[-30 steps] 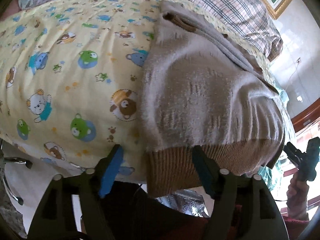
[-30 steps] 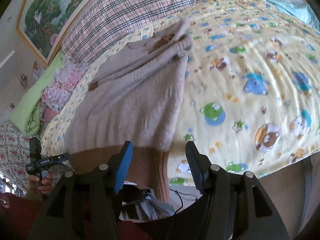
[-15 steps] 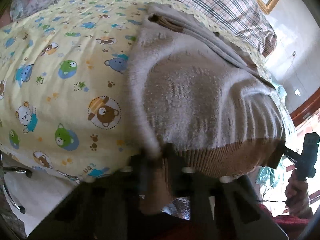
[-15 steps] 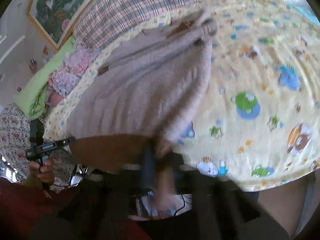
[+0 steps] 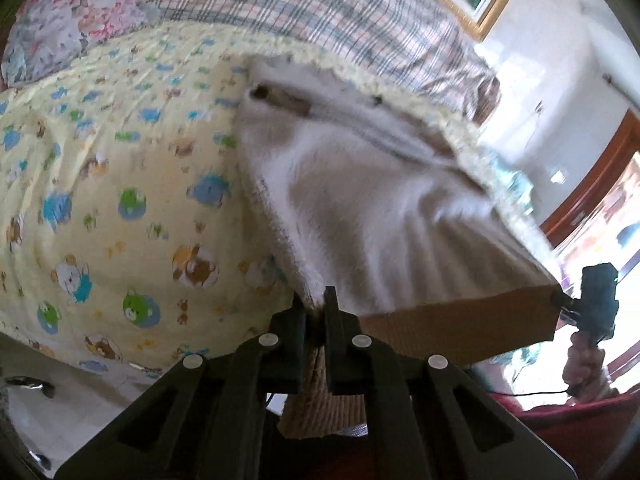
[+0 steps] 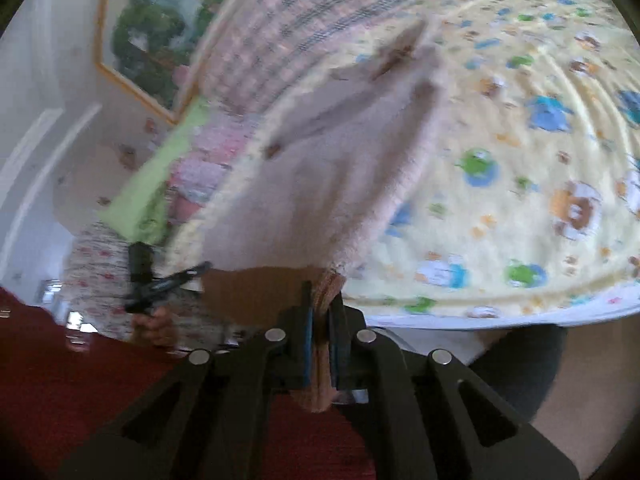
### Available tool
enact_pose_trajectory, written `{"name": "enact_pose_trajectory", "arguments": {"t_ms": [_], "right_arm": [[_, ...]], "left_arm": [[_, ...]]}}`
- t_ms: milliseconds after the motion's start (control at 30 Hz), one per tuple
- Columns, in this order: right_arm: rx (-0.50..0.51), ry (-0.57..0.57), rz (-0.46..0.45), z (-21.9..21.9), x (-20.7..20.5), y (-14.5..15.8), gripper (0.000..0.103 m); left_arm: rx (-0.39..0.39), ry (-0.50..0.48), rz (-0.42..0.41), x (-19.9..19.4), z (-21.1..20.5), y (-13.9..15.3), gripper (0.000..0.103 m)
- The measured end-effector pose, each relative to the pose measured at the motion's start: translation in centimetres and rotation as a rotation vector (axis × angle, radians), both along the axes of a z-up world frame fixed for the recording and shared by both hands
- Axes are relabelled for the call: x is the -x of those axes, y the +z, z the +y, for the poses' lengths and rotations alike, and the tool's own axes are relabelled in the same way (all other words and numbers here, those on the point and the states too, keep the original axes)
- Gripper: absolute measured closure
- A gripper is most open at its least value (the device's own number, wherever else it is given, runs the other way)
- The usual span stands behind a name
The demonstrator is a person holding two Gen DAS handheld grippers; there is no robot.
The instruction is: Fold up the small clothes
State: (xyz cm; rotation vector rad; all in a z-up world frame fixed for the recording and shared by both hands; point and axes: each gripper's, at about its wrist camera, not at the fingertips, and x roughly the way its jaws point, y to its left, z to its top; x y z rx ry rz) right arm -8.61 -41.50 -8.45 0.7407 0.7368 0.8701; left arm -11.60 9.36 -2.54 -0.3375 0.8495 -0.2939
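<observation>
A small beige knit sweater [image 5: 372, 208] with a brown ribbed hem [image 5: 460, 328] lies on a yellow cartoon-print bedsheet [image 5: 120, 184]. My left gripper [image 5: 316, 312] is shut on the hem's left corner. My right gripper [image 6: 322, 312] is shut on the hem's right corner; the sweater [image 6: 332, 176] stretches away from it toward the collar. The hem is lifted off the bed edge between the two grippers. The right gripper also shows at the right of the left wrist view [image 5: 592, 304], and the left gripper at the left of the right wrist view [image 6: 160, 280].
A plaid pillow [image 5: 320, 12] lies at the bed's head, with floral bedding [image 5: 60, 16] and a green cloth [image 6: 156, 184] beside it. A framed painting [image 6: 160, 28] hangs on the wall. The bed edge [image 6: 500, 316] runs just ahead of the grippers.
Both grippers went from open around the hem corners to shut on them. They have lifted the hem up and pulled it taut; the views are motion-blurred.
</observation>
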Motion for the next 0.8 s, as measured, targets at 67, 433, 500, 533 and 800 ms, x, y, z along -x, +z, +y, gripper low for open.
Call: {"name": "enact_pose_trajectory", "arguments": {"t_ms": [67, 433, 500, 533, 800], "right_arm": [[-0.087, 0.028, -0.063, -0.2, 0.5, 2.3, 0.096], [-0.298, -0.023, -0.197, -2.0, -2.8, 7.1, 0.096], [-0.298, -0.045, -0.183, -1.8, -4.7, 6.7, 0.096], [-0.305, -0.053, -0.176, -1.8, -5.9, 6.7, 0.096], [-0.33, -0.114, -0.194, -2.3, -14.6, 8.6, 0.096]], "left_arm": [[0.024, 0.004, -0.029, 0.1, 0.4, 1.3, 0.098], [0.152, 0.063, -0.181, -3.4, 2.6, 6.8, 0.098], [0.167, 0.071, -0.221, -5.0, 2.7, 8.0, 0.098], [0.17, 0.074, -0.236, -5.6, 2.7, 8.4, 0.098], [0.145, 0.092, -0.335, -15.1, 2.0, 11.6, 0.098]]}}
